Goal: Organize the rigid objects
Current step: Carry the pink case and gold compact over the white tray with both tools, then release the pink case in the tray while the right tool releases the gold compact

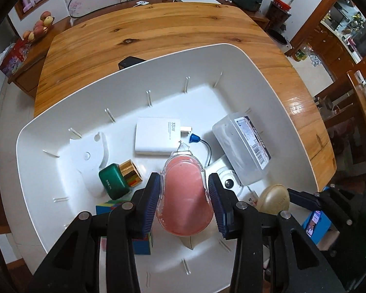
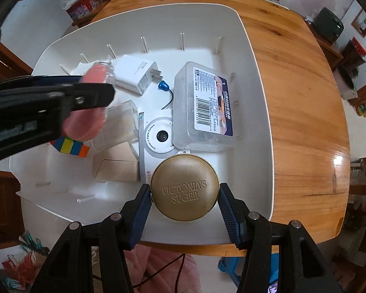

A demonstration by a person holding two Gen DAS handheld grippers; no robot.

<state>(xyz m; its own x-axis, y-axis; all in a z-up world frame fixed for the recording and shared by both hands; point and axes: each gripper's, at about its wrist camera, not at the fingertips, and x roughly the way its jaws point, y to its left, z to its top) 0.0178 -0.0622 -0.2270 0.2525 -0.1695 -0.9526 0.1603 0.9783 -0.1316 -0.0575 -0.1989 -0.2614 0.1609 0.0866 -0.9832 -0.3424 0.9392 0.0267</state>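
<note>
My left gripper (image 1: pixel 184 195) is shut on a pink oval item in a clear plastic case (image 1: pixel 184 195) and holds it above the white bin (image 1: pixel 231 58). It shows from the side in the right wrist view (image 2: pixel 85 119). My right gripper (image 2: pixel 184 195) is shut on a round gold tin (image 2: pixel 184 186) marked "VICTORIA'S SUGER", over the bin's near side. The tin also shows in the left wrist view (image 1: pixel 273 199). In the bin lie a white 33W charger (image 1: pixel 157 135), a clear box with a barcode label (image 2: pixel 202 105), a green and gold bottle (image 1: pixel 119 178), a colour cube (image 2: pixel 69 146) and a white toy camera (image 2: pixel 158 136).
The bin stands on a wooden table (image 1: pixel 158 29). A black object (image 1: pixel 130 62) lies on the table behind the bin's far rim. A blue-capped black cord (image 2: pixel 166 90) lies in the bin. Beige boxes (image 2: pixel 117 163) sit beside the camera. Chairs and cabinets stand to the right.
</note>
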